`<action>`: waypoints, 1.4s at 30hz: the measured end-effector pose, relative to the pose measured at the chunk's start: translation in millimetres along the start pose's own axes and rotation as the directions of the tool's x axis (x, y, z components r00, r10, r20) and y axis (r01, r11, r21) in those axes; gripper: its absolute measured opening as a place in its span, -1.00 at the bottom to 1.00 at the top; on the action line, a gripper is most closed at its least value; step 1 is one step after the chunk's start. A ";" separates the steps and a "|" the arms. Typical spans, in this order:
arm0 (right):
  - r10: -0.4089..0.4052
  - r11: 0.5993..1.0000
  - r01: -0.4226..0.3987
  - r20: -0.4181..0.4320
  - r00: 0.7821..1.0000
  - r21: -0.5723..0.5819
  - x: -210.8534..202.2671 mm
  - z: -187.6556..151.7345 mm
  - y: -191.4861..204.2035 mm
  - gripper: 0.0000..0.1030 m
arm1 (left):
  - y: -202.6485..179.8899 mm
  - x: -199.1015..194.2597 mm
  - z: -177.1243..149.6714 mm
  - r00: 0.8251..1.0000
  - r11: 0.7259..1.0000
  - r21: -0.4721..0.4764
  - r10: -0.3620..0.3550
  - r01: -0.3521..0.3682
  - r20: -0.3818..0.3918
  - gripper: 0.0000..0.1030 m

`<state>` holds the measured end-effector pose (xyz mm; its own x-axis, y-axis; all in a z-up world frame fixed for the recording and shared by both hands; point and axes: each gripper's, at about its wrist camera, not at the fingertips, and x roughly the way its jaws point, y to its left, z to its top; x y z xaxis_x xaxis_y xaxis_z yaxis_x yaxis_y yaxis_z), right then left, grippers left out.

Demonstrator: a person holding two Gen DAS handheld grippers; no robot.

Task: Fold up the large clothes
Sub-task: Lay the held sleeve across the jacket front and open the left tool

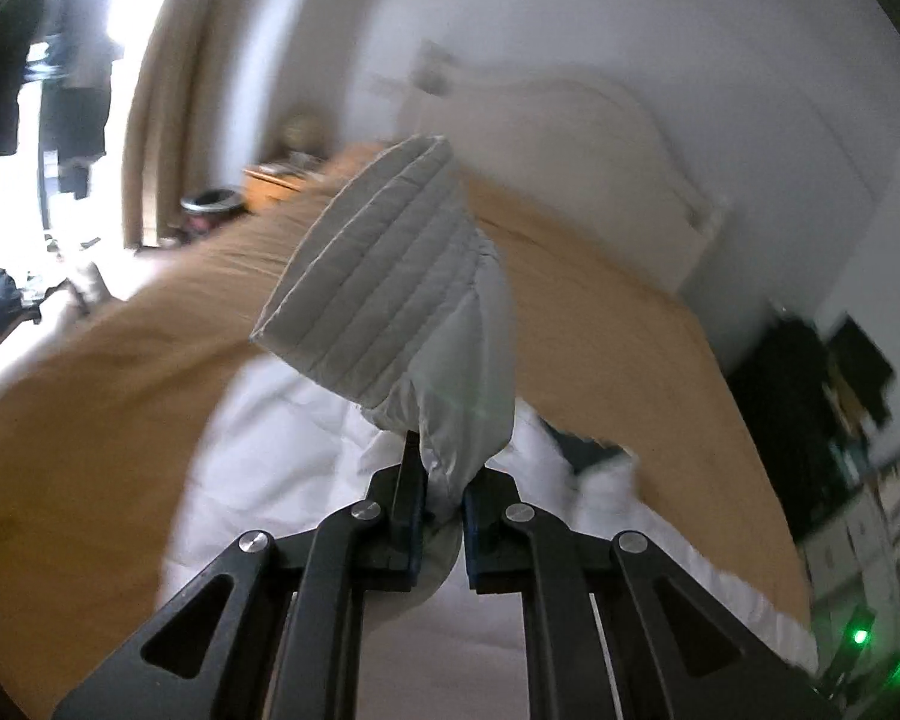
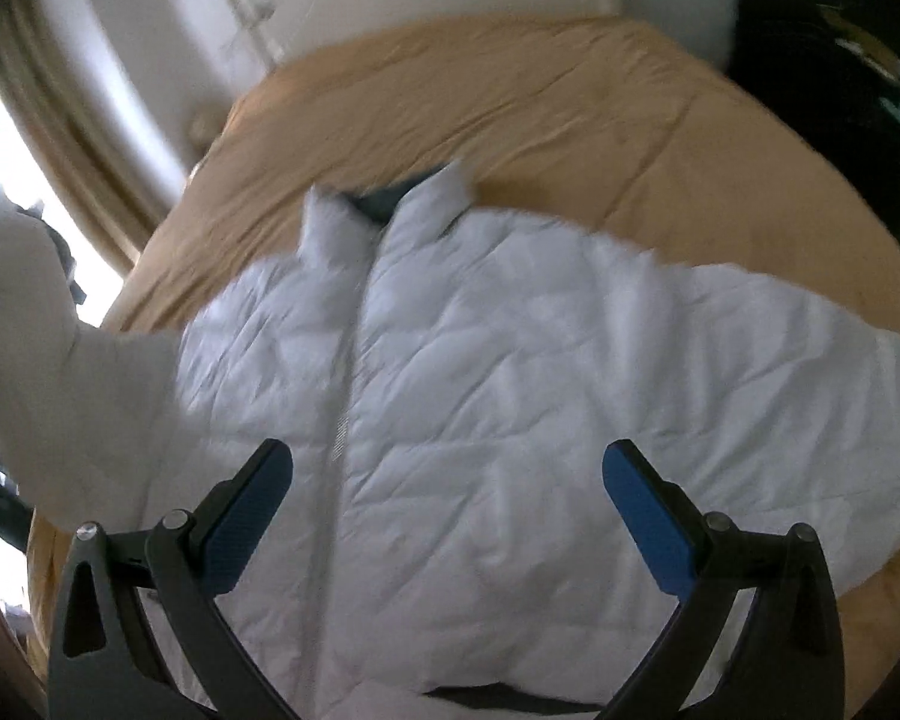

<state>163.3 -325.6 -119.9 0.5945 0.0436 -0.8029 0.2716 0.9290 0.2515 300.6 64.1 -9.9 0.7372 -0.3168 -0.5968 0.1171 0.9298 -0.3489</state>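
Two grippers, one white quilted jacket (image 2: 480, 396), one bed with a tan bedspread (image 2: 510, 108).

Nearest in the left wrist view: left gripper (image 1: 444, 498) clenched on the jacket's sleeve (image 1: 450, 396), ribbed cuff (image 1: 366, 276) sticking up beyond the fingertips, lifted clear of the bedspread (image 1: 90, 396). Behind, a pale headboard (image 1: 600, 144), a wooden nightstand (image 1: 270, 180), beige curtains (image 1: 156, 120).

Nearest in the right wrist view: right gripper (image 2: 447, 480) spread wide, nothing between its blue pads (image 2: 648, 516), hovering over the jacket's front. Jacket body flat on the bed, zipper (image 2: 339, 420) running away from the camera, collar (image 2: 384, 204) at the far end. Raised sleeve (image 2: 42, 360) at the left edge, shown only here from the side. Dark clutter (image 2: 840, 90) at far right.
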 end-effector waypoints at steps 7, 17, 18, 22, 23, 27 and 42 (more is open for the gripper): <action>0.011 0.983 -0.010 -0.004 1.000 0.184 12.2 -10.9 -63.6 1.00 | -111.5 100.6 -96.9 0.971 0.989 0.081 -0.101 0.121 -0.217 -0.83; 0.026 0.983 -0.016 -0.052 0.998 0.185 31.1 -14.7 -84.3 1.00 | -146.0 190.5 -211.3 0.927 0.986 0.153 -0.008 0.070 -0.375 -0.65; 0.039 0.982 -0.029 -0.050 0.998 0.185 28.6 -14.5 -87.4 1.00 | -146.3 189.6 -207.8 0.922 0.985 0.143 -0.030 0.091 -0.385 -0.56; 0.080 0.978 -0.074 -0.019 0.997 0.194 26.6 -8.1 -86.2 1.00 | -151.2 185.1 -194.6 0.881 0.979 0.038 -0.163 0.200 -0.445 0.32; 0.101 0.976 -0.097 -0.007 0.995 0.194 24.5 -3.7 -82.9 1.00 | -149.4 178.2 -189.0 0.879 0.978 0.016 -0.182 0.210 -0.441 0.32; 0.175 0.967 -0.179 0.043 0.984 0.181 10.5 14.0 -66.2 1.00 | -154.0 143.0 -170.5 0.885 0.976 0.068 -0.157 0.207 -0.439 0.32; 0.420 0.907 -0.419 -0.040 0.907 0.028 84.2 37.7 60.9 1.00 | -19.1 92.2 -160.8 0.841 0.810 0.406 0.518 -0.424 -0.154 0.41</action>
<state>258.5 -279.2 -151.8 0.6228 0.4446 -0.6438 0.0184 0.8143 0.5802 259.3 -13.0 -174.4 0.5784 0.1861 -0.7943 0.0521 0.9632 0.2636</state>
